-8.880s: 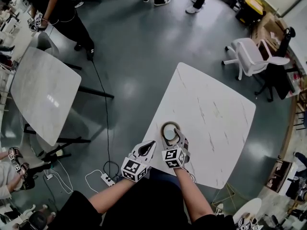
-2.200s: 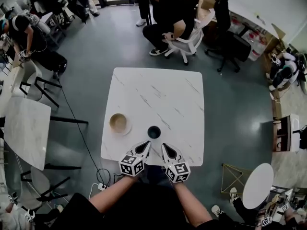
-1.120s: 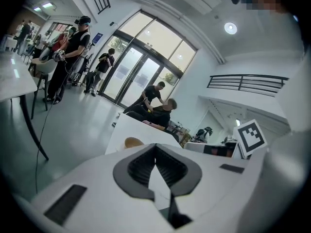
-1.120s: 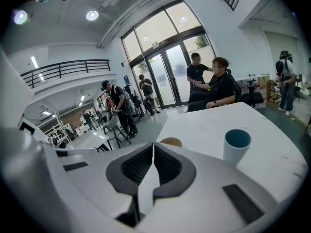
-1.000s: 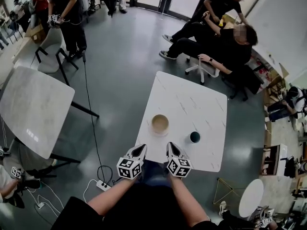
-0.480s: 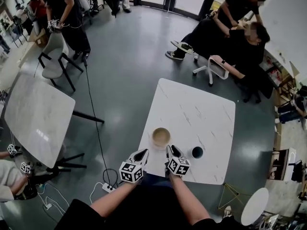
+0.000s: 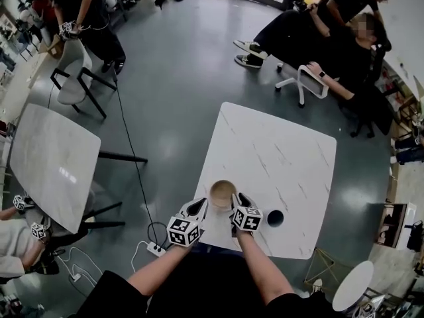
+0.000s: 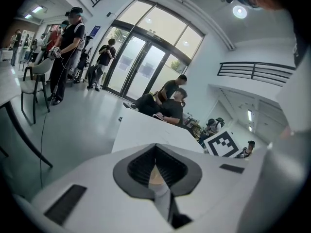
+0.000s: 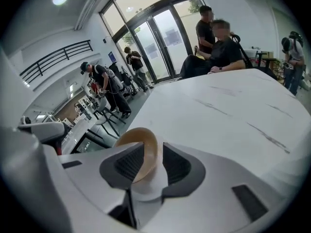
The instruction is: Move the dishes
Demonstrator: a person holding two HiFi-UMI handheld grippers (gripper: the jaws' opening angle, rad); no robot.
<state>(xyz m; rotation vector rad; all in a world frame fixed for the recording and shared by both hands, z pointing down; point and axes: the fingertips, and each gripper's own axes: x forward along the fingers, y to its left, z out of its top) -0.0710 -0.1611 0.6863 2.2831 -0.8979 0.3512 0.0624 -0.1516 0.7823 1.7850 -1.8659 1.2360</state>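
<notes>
A tan bowl [image 7: 222,193] sits on a white saucer near the front edge of the white marble table [image 7: 285,154]. My right gripper [image 7: 237,200] is at the bowl's right side. In the right gripper view the bowl's rim [image 9: 139,135] stands between the jaws, and my right gripper [image 9: 150,160] is shut on it. My left gripper [image 7: 198,207] hovers just left of the bowl, shut and holding nothing. A sliver of the bowl [image 8: 155,176] shows past the tips of the left gripper [image 8: 155,152]. A dark cup [image 7: 275,218] stands to the right of my right gripper.
A second marble table [image 7: 56,164] and a grey chair [image 7: 69,88] stand to the left. A cable runs across the floor to a power strip [image 7: 156,249]. People sit on chairs beyond the table's far side [image 7: 331,52]. A small round white table [image 7: 351,287] is at lower right.
My right gripper has moved forward and closed on the bowl's right rim. The left gripper has edged closer to the bowl. The head view has shifted.
</notes>
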